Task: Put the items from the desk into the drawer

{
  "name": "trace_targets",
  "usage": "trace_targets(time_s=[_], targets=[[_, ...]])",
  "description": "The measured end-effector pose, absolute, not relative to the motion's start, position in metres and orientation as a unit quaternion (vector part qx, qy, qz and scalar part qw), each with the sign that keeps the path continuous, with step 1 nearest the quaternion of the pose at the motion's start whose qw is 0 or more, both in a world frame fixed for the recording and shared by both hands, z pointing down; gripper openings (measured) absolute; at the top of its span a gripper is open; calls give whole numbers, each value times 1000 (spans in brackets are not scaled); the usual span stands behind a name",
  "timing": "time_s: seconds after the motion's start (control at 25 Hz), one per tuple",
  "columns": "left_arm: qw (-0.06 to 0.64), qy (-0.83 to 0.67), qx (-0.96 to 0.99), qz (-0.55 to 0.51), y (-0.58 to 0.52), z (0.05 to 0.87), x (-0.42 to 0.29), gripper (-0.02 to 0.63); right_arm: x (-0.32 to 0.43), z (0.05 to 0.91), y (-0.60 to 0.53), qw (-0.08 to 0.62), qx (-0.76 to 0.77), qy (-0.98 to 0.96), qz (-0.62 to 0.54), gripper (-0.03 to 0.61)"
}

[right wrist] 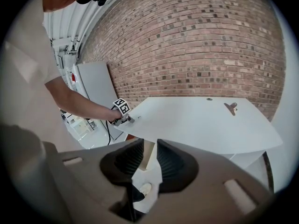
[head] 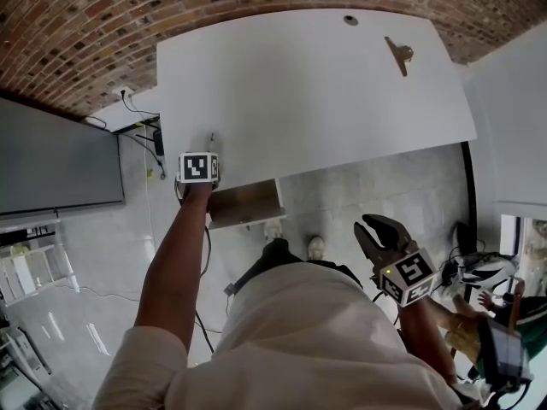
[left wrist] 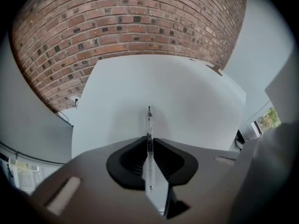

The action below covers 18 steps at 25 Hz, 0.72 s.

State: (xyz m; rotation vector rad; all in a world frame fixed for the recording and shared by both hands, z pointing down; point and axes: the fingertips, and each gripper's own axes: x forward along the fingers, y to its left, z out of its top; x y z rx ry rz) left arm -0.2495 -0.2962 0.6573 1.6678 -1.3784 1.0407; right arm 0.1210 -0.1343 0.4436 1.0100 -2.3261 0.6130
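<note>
White desk; slim clear-barrelled pen, dark-tipped, tight in left gripper

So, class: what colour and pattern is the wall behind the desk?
Red-brown brick wall, clearest in the left gripper view.

Left arm stretches out toward eleven o'clock, bare forearm straight, left tool clamped tight on a thin pen. Right tool hangs at four o'clock, close to the body, jaws slightly parted and empty.
</note>
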Motion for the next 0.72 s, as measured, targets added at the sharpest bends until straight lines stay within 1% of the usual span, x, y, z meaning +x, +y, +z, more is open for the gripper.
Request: trace_targets(time_s=[0.4, 0.72], targets=[[371, -563, 663, 327, -268, 625, -222, 48, 142, 440, -125, 256, 352, -874, 218, 83], [374, -581, 660, 295, -206, 609, -194, 48, 148, 437, -103, 245, 315, -893, 206, 83]])
